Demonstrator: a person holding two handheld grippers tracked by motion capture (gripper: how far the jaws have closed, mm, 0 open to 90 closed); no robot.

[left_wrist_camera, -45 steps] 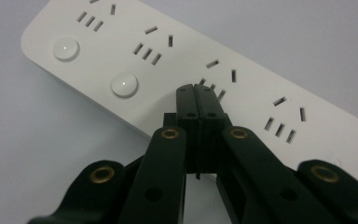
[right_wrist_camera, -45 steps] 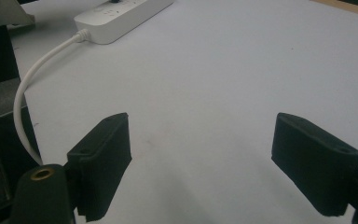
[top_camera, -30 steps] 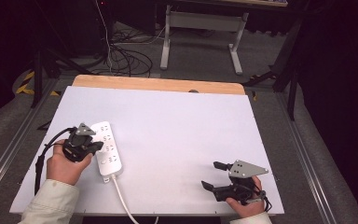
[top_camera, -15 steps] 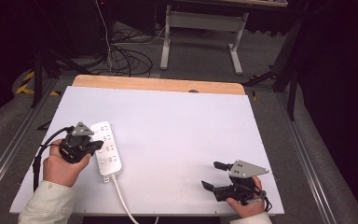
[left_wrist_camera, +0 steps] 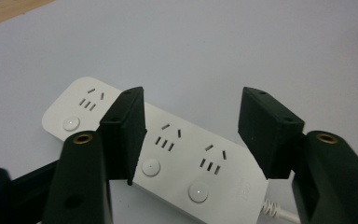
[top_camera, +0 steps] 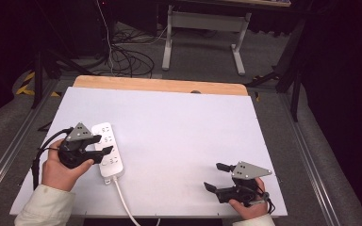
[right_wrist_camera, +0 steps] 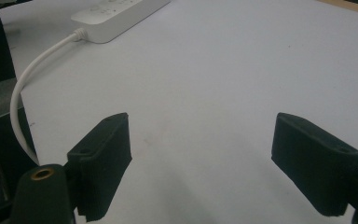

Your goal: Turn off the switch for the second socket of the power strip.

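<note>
Both grippers' jaws spread wide

This looks like a lab or recording workspace rather than a home; the desk [top_camera: 179,117] is a plain white sheet over a wooden top, its far edge left bare; metal rails [top_camera: 311,155] run along both sides of it; behind it loose black cables [top_camera: 122,52] lie tangled on a grey carpeted floor [top_camera: 202,61]; a grey metal stand [top_camera: 202,23] on splayed feet sits farther back; the surroundings are dark and unlit.
</note>
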